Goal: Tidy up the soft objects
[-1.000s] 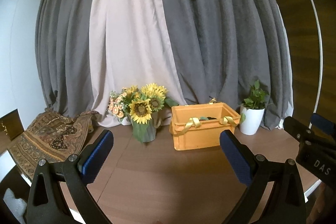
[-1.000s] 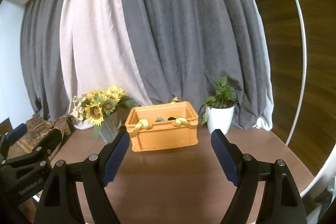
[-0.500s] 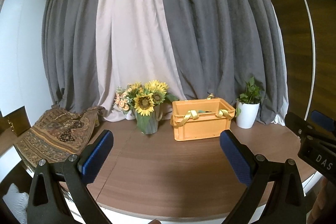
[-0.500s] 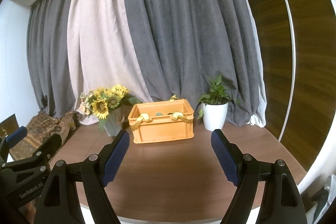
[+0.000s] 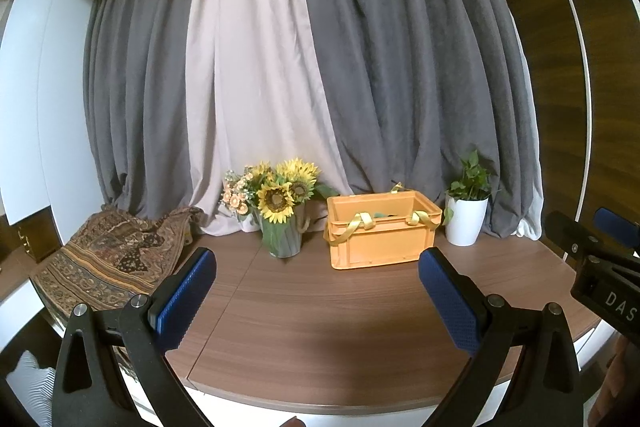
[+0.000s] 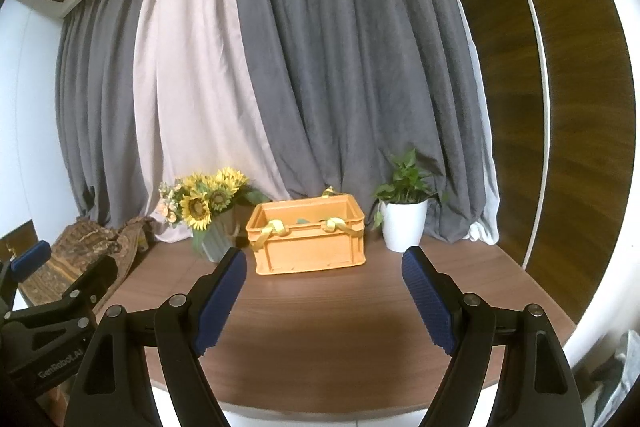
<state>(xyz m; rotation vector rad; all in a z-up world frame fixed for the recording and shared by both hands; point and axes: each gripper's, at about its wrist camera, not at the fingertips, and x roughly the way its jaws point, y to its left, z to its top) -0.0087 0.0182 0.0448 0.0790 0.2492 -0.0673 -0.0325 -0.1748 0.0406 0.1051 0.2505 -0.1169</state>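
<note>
An orange crate [image 5: 382,237] [image 6: 310,237] stands at the back of the brown table [image 5: 320,315] [image 6: 332,311]. Yellow ribbon loops [image 5: 360,223] [image 6: 272,229] hang over its front rim, and something dark green lies inside, mostly hidden. A patterned brown cloth [image 5: 108,259] [image 6: 80,255] is draped over the table's left end. My left gripper [image 5: 316,299] and my right gripper [image 6: 322,303] hover side by side over the table's front edge. Both are open with nothing between their blue pads, well short of the crate.
A vase of sunflowers [image 5: 280,211] [image 6: 208,215] stands left of the crate. A white pot with a green plant [image 5: 466,215] [image 6: 402,219] stands to its right. Grey and pale curtains [image 5: 300,67] hang behind, and a dark wooden wall [image 6: 580,107] closes the right side.
Both grippers have drawn back from the crate, so it looks smaller and the table's front edge has come into view. Jaw openings look the same.
</note>
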